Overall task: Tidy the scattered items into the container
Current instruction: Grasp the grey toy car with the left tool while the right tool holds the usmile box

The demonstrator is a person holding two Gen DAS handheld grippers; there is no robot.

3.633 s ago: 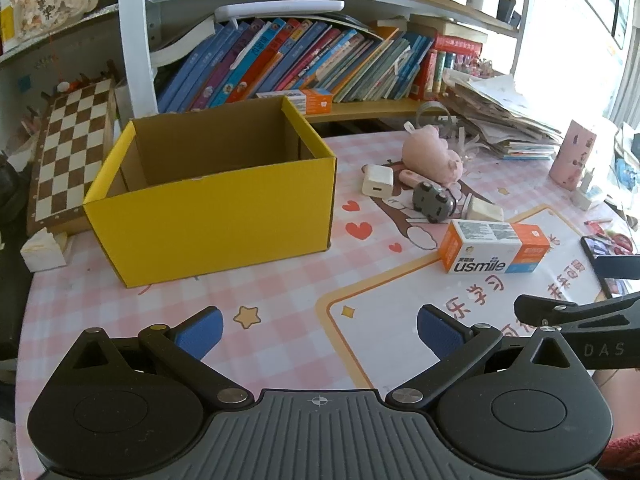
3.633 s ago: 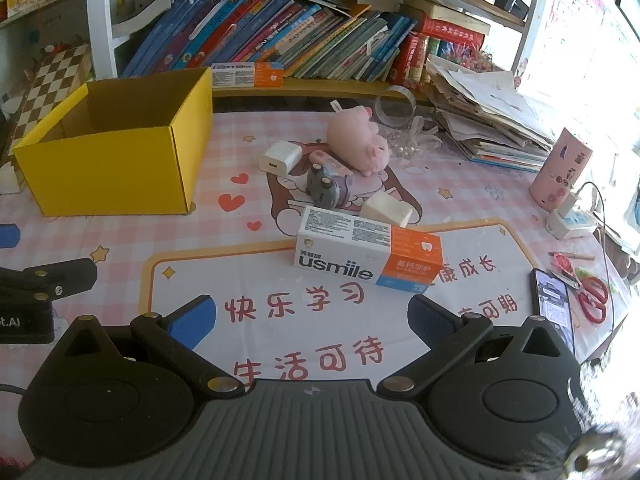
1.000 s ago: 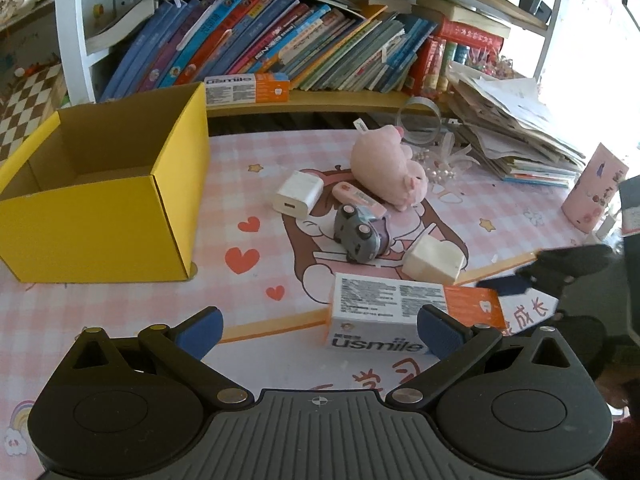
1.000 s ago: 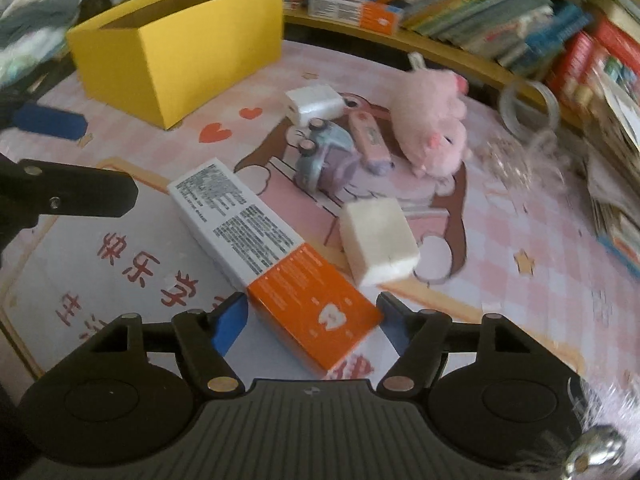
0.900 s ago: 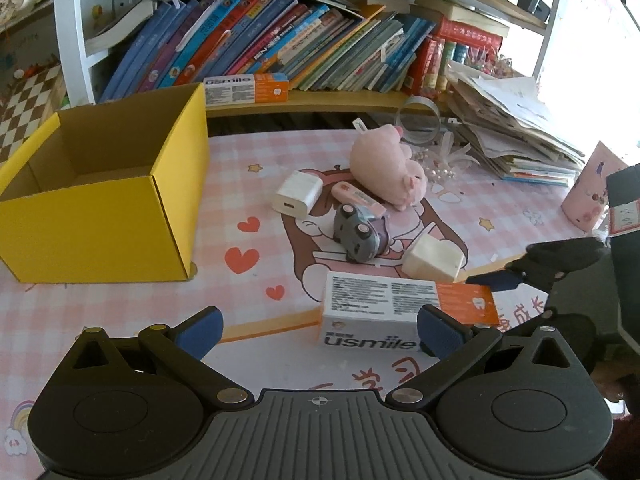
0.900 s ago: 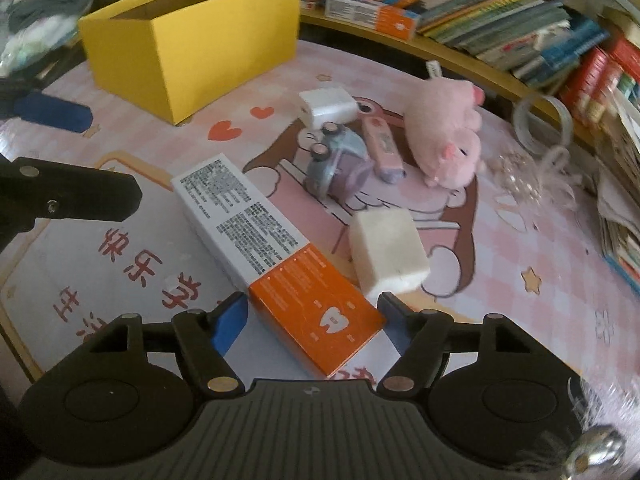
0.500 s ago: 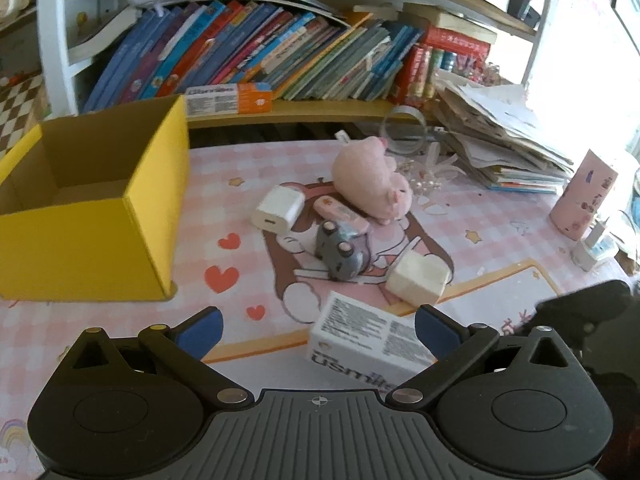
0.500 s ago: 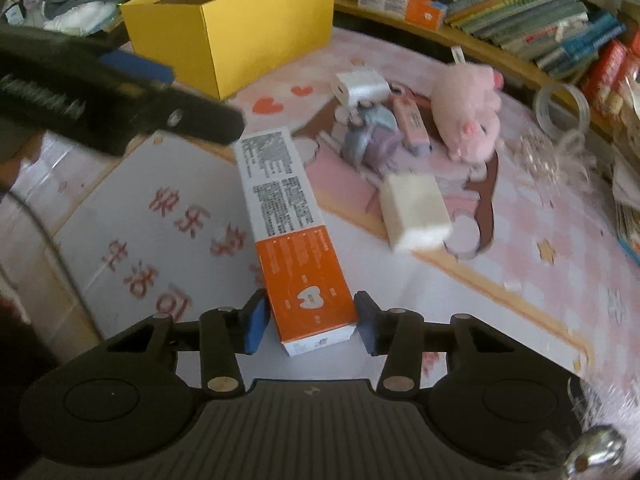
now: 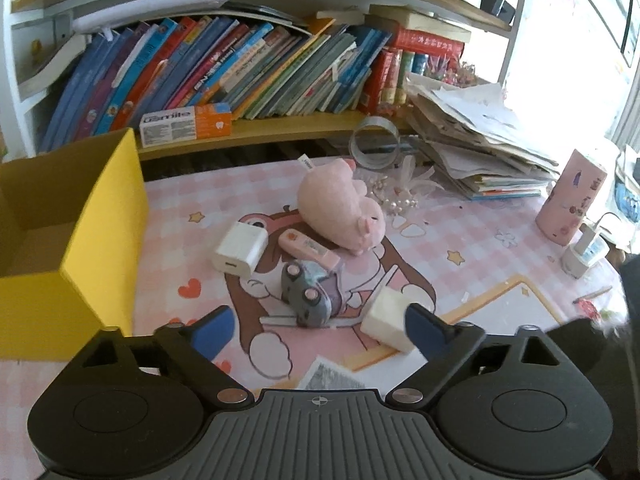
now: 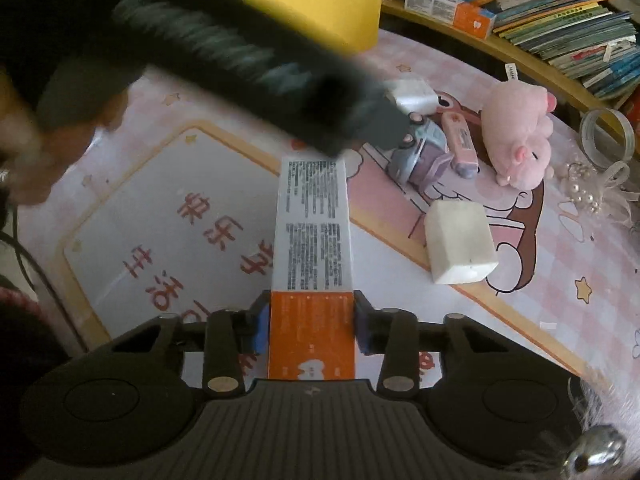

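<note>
Right gripper (image 10: 312, 326): we have its two blue pads clamped on the orange end of the toothpaste box (image 10: 312, 240), low in the middle of the right wrist view; the white printed end points away from us toward the upper middle of the frame.

Left gripper (image 9: 316, 330): we hold it spread wide with nothing between the pads, at the lower middle of the left wrist view (its dark body also cuts blurred across the upper left of the right wrist view).

Container: the yellow box (image 9: 100, 216) stands open at the left edge of the left wrist view; we see bare cardboard inside, though its floor is only partly in view.

Items on the mat: the white charger (image 9: 240, 248), pink plush pig (image 9: 340, 208), pink case (image 9: 308, 248), toy car (image 9: 308, 292) and white block (image 9: 388, 320) lie clustered in the middle of the left wrist view, all outside the yellow box.

Step in hand: we judge it to be the pickup of the toothpaste box; whether it is off the mat yet, we cannot tell.

Next move: we need to carry the long toothpaste box up and to the upper left of the right wrist view, over the yellow rim, keeping its far end clear of the left gripper and the toy car.
</note>
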